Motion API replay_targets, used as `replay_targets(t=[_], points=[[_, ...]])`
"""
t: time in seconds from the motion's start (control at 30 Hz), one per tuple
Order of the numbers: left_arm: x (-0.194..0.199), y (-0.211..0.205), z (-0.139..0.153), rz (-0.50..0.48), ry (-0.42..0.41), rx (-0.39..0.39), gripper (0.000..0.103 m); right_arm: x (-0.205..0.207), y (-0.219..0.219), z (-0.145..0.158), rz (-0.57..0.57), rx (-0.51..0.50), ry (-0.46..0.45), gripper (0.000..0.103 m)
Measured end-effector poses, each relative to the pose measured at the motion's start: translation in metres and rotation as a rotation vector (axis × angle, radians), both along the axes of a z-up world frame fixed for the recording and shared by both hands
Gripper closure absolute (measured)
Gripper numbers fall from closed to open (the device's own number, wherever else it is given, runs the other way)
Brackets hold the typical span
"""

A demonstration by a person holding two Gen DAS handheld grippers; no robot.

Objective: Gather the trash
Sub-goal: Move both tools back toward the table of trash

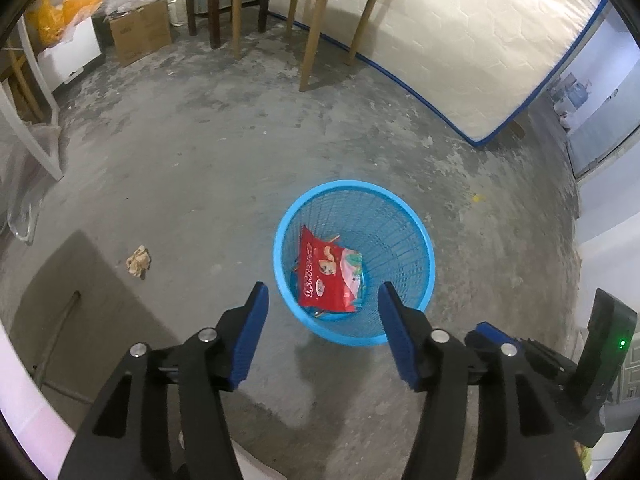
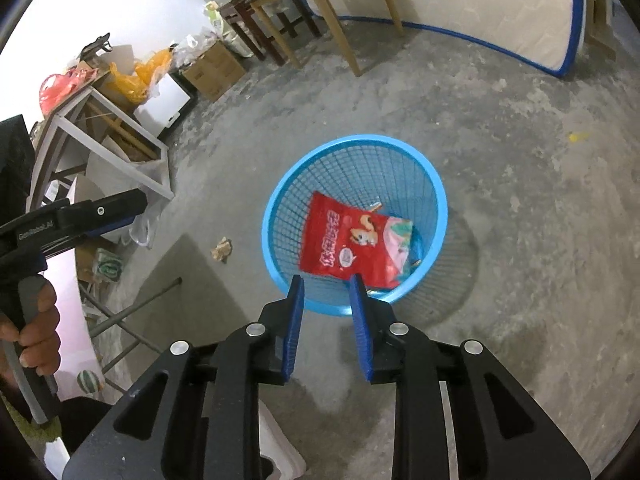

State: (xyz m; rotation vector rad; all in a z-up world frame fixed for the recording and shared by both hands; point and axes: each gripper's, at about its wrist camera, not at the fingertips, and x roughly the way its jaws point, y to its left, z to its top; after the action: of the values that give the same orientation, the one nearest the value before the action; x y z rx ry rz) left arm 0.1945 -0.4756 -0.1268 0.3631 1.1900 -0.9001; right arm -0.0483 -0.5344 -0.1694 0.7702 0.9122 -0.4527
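A blue mesh wastebasket (image 1: pixel 400 216) stands on the concrete floor, and in the right wrist view the wastebasket (image 2: pixel 360 148) sits just beyond my fingers. Inside it lies a red snack bag (image 1: pixel 326 276), also seen as the red snack bag (image 2: pixel 348 240), over smaller scraps. My left gripper (image 1: pixel 323 294) hangs above the basket's near rim, open, nothing between its blue pads. My right gripper (image 2: pixel 327 285) is open by a narrower gap above the near rim, holding nothing. A crumpled paper scrap (image 1: pixel 139 261) lies on the floor left of the basket; the scrap (image 2: pixel 222 249) shows in the right view too.
Wooden chairs (image 1: pixel 308 0) and a mattress (image 1: pixel 480 48) leaning on the wall stand at the back. Cardboard boxes (image 1: pixel 140 34), orange bags and a white frame (image 2: pixel 104 128) crowd the left. A hand (image 2: pixel 38 328) holds the other gripper at the left edge. A yellow speck (image 2: pixel 578 136) lies far right.
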Motion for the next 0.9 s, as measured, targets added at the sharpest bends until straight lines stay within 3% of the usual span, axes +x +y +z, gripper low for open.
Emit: replay_targets(t=[0.23,0.3,0.47,0.57,0.77,0.9], points=[[0.002,0.039,0.025,0.024,-0.012,-0.067,0.036,-0.005,0.021,0.021,0.012,-0.03,-0.018,0.067],[-0.003,0.051,0.038,0.025,-0.024,-0.108,0.032,-0.007,0.029,0.032,0.014,-0.062,-0.021,0.058],[-0.025,0.085,0.07,0.027,-0.035,-0.22,0.017,-0.013,0.055,0.064,0.003,-0.208,-0.008,0.021],[-0.041,0.108,0.088,0.038,-0.039,-0.281,0.011,-0.017,0.072,0.086,-0.009,-0.312,0.003,0.008],[-0.067,0.156,0.129,0.054,-0.037,-0.404,0.006,-0.021,0.098,0.113,-0.008,-0.496,0.072,0.007],[-0.074,0.192,0.155,0.073,-0.048,-0.476,0.006,-0.021,0.127,0.128,0.023,-0.681,0.129,0.008]])
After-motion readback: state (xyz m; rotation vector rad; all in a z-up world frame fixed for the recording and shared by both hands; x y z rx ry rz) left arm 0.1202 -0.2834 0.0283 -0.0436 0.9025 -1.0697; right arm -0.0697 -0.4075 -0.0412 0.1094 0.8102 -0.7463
